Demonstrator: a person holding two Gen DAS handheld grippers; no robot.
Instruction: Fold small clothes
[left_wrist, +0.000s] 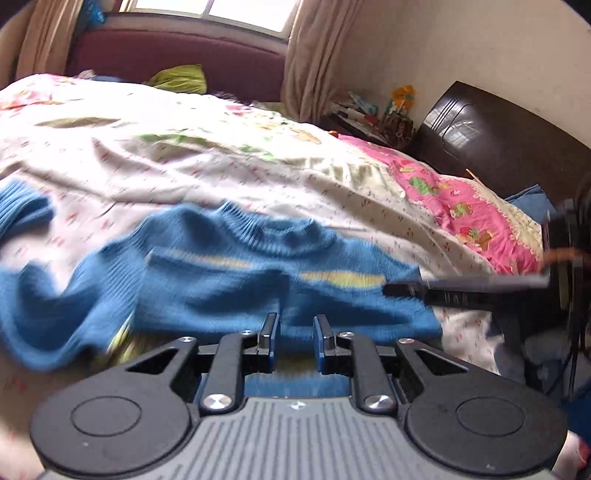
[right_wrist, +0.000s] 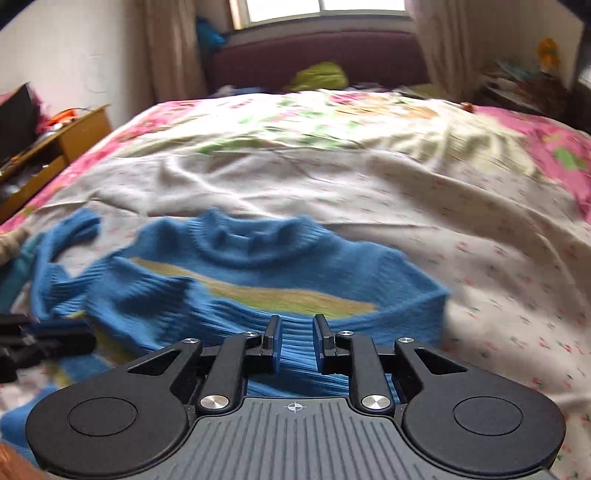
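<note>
Both views smeared by motion blur; fine detail of the knit and the bedding print hard to make out. Blue sweater (right_wrist: 236, 280) with a yellow band across the chest: lies on the bed, collar toward the headboard, one sleeve folded across the front, the other trailing off to the left; lower hem hidden beneath the gripper bodies in both views. Left gripper (left_wrist: 294, 334): jaws narrowly apart, hanging over the sweater's lower part, nothing visibly pinched. Right gripper (right_wrist: 296, 334): jaws narrowly apart over the ribbed hem, blue knit seen in the gap, contact with the pads not clear. Flowered sheet (right_wrist: 406, 192): rumpled, covers the bed (left_wrist: 480, 218). Green cloth (right_wrist: 321, 75): bunched by the dark red headboard (right_wrist: 314, 51). Wooden cabinet (right_wrist: 55, 147) at left: contents a blurred clutter, cut off by the frame edge. Bedside shelf (left_wrist: 373, 118): small items, unidentifiable.
</note>
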